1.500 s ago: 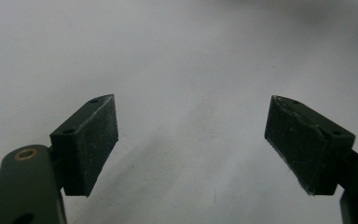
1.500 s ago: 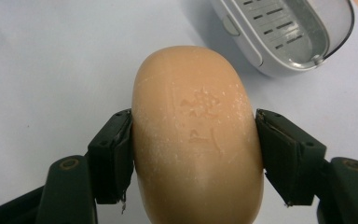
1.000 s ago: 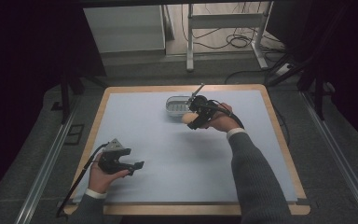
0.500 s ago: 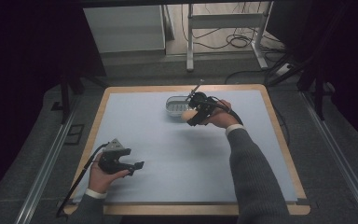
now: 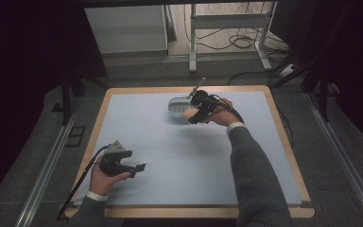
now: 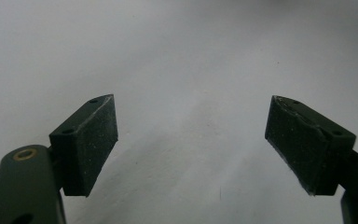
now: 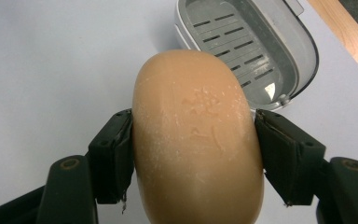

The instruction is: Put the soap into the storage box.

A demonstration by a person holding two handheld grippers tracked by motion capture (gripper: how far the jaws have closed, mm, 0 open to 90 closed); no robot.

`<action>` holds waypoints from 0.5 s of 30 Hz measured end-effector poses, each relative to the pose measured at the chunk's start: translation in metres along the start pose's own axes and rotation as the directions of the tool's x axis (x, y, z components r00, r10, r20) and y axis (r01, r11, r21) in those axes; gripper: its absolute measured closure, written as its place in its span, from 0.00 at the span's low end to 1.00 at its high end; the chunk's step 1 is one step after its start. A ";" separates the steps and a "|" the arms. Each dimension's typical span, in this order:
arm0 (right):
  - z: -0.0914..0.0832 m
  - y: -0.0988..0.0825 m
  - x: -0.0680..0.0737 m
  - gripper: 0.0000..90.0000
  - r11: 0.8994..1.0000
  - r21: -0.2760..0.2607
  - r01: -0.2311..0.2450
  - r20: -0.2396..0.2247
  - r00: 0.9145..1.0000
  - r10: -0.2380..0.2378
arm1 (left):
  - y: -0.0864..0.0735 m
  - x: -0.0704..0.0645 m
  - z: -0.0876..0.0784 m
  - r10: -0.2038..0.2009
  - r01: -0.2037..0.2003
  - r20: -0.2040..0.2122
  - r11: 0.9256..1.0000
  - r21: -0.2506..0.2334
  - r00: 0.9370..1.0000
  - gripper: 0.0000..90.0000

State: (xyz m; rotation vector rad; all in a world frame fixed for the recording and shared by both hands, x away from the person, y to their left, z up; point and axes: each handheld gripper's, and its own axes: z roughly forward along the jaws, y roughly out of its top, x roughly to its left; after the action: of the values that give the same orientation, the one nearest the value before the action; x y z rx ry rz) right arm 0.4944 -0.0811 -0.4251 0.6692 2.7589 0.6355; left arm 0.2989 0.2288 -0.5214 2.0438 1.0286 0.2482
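L gripper (image 5: pixel 123 166) sits near the counter's near-left corner, jaws wide w/ nothing between, well apart from the work. R gripper (image 7: pixel 193 126) is toward the far edge, mid-counter, jaws clamped on the soap bar (image 7: pixel 196 140) across its short width; long axis runs along the jaws, pointing away. Soap dish (image 7: pixel 279 51) lies just beyond the bar & slightly right in the right gripper view, open, slotted floor bare. Soap prob. clear of the rim, hard to tell. Nothing blocks the path; counter (image 5: pixel 137 123) is otherwise bare.
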 end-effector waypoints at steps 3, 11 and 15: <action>0.001 0.001 -0.002 0.36 1.000 -0.001 -0.003 -0.001 1.000 0.003 | 0.000 0.000 0.000 -0.001 0.001 -0.001 1.000 0.000 1.000 0.19; 0.004 0.007 -0.009 0.36 1.000 -0.008 -0.001 -0.003 1.000 0.001 | 0.000 0.001 0.001 0.001 -0.001 -0.003 1.000 0.004 1.000 0.19; 0.006 0.010 -0.011 0.36 1.000 -0.003 0.008 -0.001 1.000 -0.008 | 0.000 0.001 0.001 0.002 -0.002 -0.003 1.000 0.007 1.000 0.19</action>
State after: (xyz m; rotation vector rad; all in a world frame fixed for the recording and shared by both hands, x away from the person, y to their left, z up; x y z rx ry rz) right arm 0.5093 -0.0764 -0.4248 0.6574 2.7599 0.6382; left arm 0.2998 0.2293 -0.5224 2.0517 1.0309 0.2484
